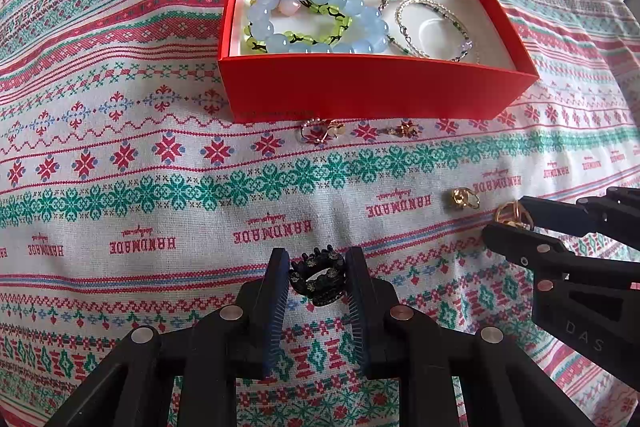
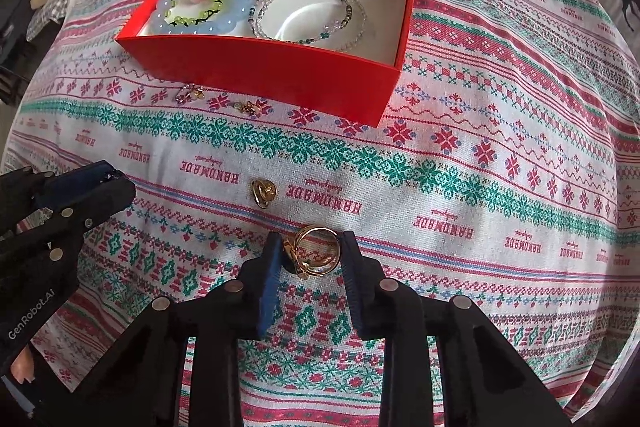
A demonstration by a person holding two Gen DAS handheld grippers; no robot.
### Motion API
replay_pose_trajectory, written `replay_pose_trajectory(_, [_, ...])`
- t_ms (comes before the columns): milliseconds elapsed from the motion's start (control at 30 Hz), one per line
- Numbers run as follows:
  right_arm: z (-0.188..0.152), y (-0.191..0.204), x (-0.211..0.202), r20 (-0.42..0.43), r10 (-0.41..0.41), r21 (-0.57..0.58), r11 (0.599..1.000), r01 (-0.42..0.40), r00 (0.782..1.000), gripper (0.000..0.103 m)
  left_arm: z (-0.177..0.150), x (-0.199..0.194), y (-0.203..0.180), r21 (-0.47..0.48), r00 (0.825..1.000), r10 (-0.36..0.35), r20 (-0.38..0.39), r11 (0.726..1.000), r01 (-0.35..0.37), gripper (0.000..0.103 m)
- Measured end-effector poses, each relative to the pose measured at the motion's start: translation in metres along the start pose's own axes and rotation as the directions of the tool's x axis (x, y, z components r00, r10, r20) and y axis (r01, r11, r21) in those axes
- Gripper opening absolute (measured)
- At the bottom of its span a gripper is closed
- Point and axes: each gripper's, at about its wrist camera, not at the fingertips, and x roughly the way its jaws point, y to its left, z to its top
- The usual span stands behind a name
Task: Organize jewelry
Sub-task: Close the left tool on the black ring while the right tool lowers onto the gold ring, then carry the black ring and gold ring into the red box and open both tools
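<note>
Black ring sits pinched in my left claw & gold ring in my right claw, both just above the cloth, ready for the red box.

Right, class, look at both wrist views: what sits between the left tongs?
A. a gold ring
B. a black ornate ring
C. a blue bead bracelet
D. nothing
B: in the left wrist view the left tongs close around a black ornate ring; the gold ring sits between the right tongs, and the blue bead bracelet lies in the red box.
</note>
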Motion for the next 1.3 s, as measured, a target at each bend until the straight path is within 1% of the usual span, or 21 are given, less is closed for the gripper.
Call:
replay_pose_trajectory(200, [0.000,0.008,-0.008,0.013,0.009,-0.019,1.000,-0.009,1.000,0.031,0.000,-0.005,0.002,0.001,1.000,0.000,0.019,1.000,0.000,0.023])
replay_pose_trajectory(333, [0.002,0.014,-0.020,0.039,0.006,-0.023,1.000,-0.005,0.999,0.031,0.002,-0.011,0.003,0.001,0.999,0.004,0.043,1.000,-0.004,0.023])
replay_pose_trajectory(467, [0.003,0.014,-0.028,0.074,0.005,-0.031,1.000,-0.002,0.997,0.031,0.006,-0.021,0.002,0.008,0.996,0.002,0.086,1.000,-0.003,0.023])
replay_pose_trajectory(633, [0.008,0.014,-0.040,0.120,0.026,-0.035,0.999,-0.022,0.992,0.031,0.013,-0.031,0.002,0.006,0.989,-0.010,0.145,1.000,0.009,0.023])
replay_pose_trajectory(767, [0.015,0.006,-0.049,0.165,0.036,-0.023,0.999,-0.033,0.986,0.031,0.023,-0.036,0.007,-0.009,0.982,-0.017,0.190,1.000,0.019,0.023])
replay_pose_trajectory(933, [0.027,0.002,-0.061,0.237,0.047,-0.006,0.999,-0.047,0.970,0.031,0.035,-0.041,0.011,-0.018,0.970,-0.031,0.241,0.999,0.036,0.023])
replay_pose_trajectory(1067, [0.036,0.002,-0.068,0.291,0.047,-0.006,0.999,-0.047,0.956,0.031,0.044,-0.044,0.013,-0.011,0.956,-0.034,0.293,0.999,0.039,0.023])
replay_pose_trajectory(1133, [0.041,0.005,-0.068,0.312,0.043,-0.009,0.999,-0.043,0.949,0.031,0.048,-0.043,0.012,-0.001,0.950,-0.024,0.312,1.000,0.026,0.023])
replay_pose_trajectory(1233, [0.048,0.005,-0.067,0.342,0.036,-0.013,0.999,-0.033,0.939,0.031,0.055,-0.039,0.009,0.018,0.938,0.005,0.346,1.000,-0.012,0.023])
replay_pose_trajectory(1300, [0.053,0.004,-0.065,0.357,0.029,-0.011,1.000,-0.027,0.934,0.031,0.058,-0.036,0.010,0.020,0.934,0.010,0.358,1.000,-0.018,0.023])
